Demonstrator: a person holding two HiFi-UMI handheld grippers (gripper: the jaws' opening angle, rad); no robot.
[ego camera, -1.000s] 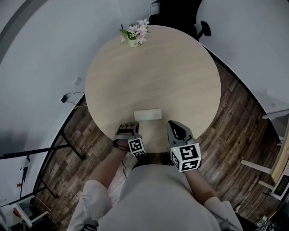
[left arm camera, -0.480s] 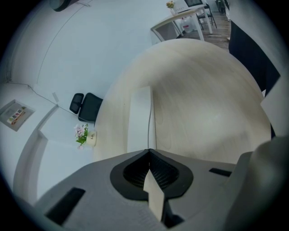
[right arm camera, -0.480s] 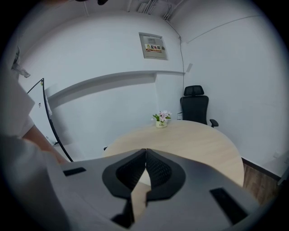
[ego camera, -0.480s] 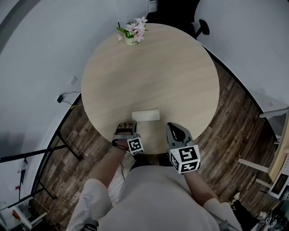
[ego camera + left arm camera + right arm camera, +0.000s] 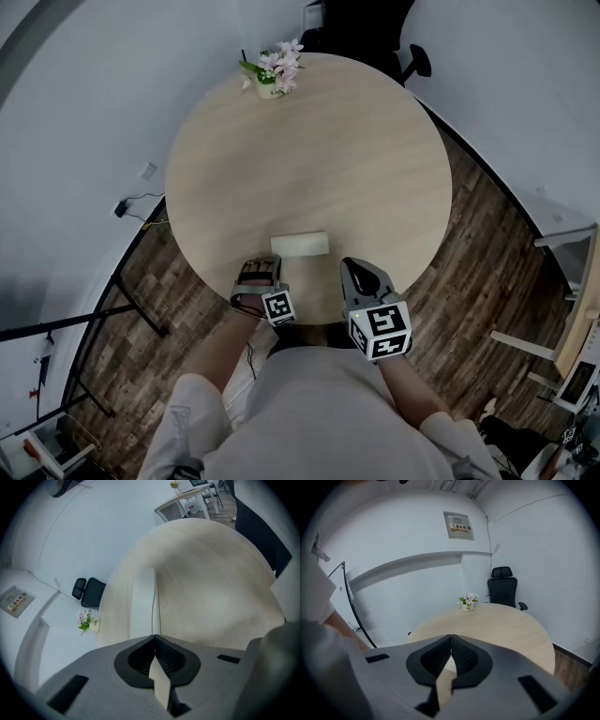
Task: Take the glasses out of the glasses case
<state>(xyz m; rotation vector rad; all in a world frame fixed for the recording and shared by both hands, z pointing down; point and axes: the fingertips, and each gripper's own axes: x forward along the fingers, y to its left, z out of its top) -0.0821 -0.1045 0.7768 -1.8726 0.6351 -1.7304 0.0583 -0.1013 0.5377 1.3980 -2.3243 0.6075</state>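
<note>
A closed white glasses case (image 5: 300,245) lies on the round wooden table (image 5: 309,150) near its front edge. In the left gripper view the case (image 5: 143,603) stretches away just past the jaw tips, its lid seam showing. My left gripper (image 5: 262,263) hovers just in front of the case's left end, jaws shut with nothing in them (image 5: 154,636). To the right of the case and slightly nearer the edge, my right gripper (image 5: 355,266) is also shut and empty (image 5: 451,636). No glasses are visible.
A small pot of pink flowers (image 5: 272,73) stands at the table's far edge. A black office chair (image 5: 418,60) sits beyond the table by the white wall. Dark wood floor surrounds the table, and a cable and plug (image 5: 127,206) lie at the left.
</note>
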